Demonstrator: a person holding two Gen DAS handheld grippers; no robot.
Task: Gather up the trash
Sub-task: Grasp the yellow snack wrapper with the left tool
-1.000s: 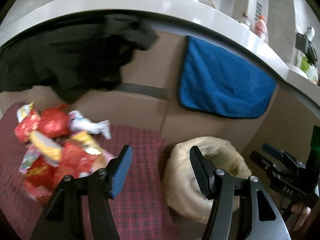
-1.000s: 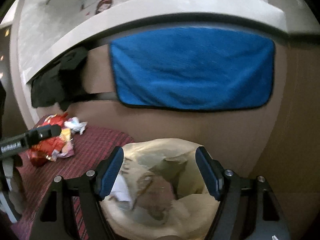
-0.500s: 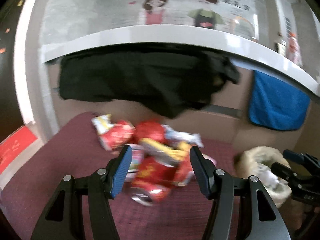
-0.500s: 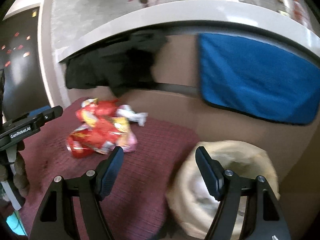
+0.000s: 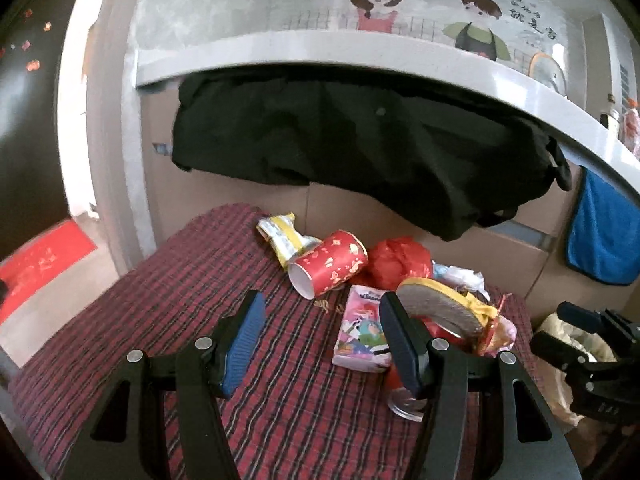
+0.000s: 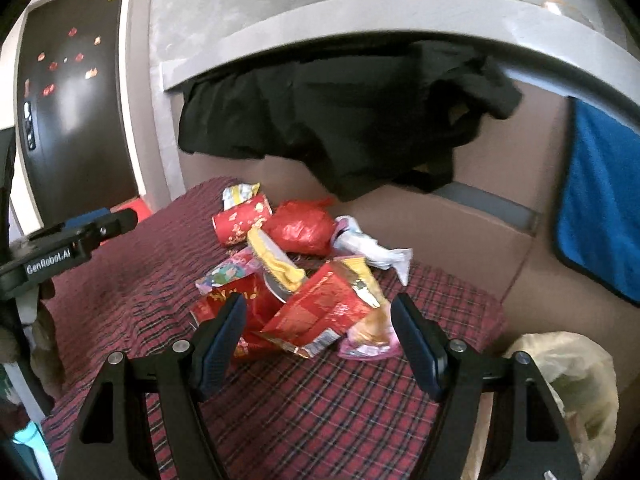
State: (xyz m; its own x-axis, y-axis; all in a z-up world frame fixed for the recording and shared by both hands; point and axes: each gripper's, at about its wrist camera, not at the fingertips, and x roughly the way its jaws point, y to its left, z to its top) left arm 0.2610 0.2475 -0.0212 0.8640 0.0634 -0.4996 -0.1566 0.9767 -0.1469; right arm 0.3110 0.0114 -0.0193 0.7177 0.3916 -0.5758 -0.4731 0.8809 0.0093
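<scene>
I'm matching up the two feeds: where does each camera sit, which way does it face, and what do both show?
Left wrist: on the left gripper, looking forward and down at the trash pile on the plaid cloth; own open fingers show, right gripper at right edge.
Right wrist: on the right gripper, facing the pile from its right; own open fingers, left gripper at left edge.
Shared: pile, red cup, black cloth, beige bag.

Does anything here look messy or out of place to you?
Yes. A heap of crumpled wrappers litters the red plaid cloth, with a red paper cup tipped on its side, mouth facing the camera. A black garment hangs bunched and uneven from the white counter edge behind.
</scene>
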